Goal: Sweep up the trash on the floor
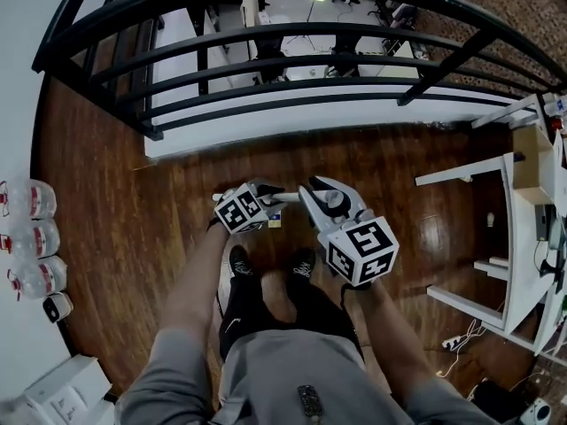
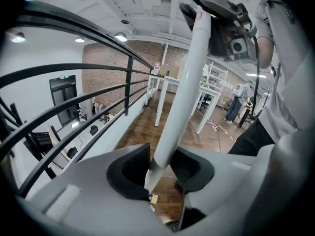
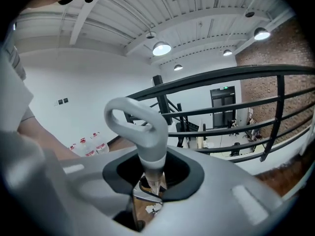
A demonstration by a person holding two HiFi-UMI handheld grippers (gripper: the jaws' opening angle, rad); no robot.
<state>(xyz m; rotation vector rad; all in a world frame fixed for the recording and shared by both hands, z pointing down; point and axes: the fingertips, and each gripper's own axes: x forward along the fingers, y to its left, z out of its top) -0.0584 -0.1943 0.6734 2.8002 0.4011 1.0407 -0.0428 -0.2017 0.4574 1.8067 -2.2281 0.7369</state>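
Clamping shut on a white pole (image 2: 184, 87), the left gripper (image 2: 162, 163) hangs over a small yellow-and-blue scrap (image 1: 275, 220) on the wooden floor (image 1: 133, 211) ahead of the shoes (image 1: 239, 262), while the right gripper (image 3: 152, 173) beside it pinches a grey loop-topped handle (image 3: 142, 127), a black railing (image 1: 292, 34) beyond.

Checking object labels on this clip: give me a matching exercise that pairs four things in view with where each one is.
Things:
1. white pole
2. looped handle
3. bottles
4. railing

Places:
A. at the head view's left edge
B. between the right gripper fingers
C. across the head view's top
D. between the left gripper fingers

Pairs: 1-D; 2-B; 3-A; 4-C
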